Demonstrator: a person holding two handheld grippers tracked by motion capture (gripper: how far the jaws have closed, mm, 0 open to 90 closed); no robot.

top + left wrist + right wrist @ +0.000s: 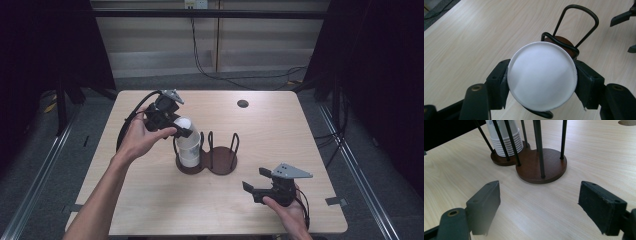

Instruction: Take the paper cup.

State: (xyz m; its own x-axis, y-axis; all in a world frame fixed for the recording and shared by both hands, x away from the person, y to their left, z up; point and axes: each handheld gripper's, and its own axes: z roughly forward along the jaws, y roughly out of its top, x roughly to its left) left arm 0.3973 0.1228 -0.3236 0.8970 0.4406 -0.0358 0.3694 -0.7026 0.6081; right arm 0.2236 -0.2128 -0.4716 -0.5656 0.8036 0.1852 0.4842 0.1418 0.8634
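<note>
The left gripper (181, 129) has its jaws pressed against both sides of the white paper cup (542, 75), the rim sitting squarely between the two black pads with the cup's bottom facing the camera that rides on the gripper. That cup tops a stack of nested cups (506, 140) standing upside down in one bay of the wire cup holder (209, 159), whose dark wooden base rests on the table (300, 135). Beyond the left fingertips lies the holder's second bay (541, 165), a bare round disc ringed by thin upright rods. The right gripper (257, 185) rests low near the table's near edge with its jaws spread wide and nothing between them; the empty bay lies straight ahead of them, well apart from both pads. The step in hand looks like taking the top cup off the stack, with the grip made and the lift not yet begun. The next move probably calls for a straight upward pull along the wire loops, gentle enough not to crush the thin rim or drag the cup beneath up with it.
</note>
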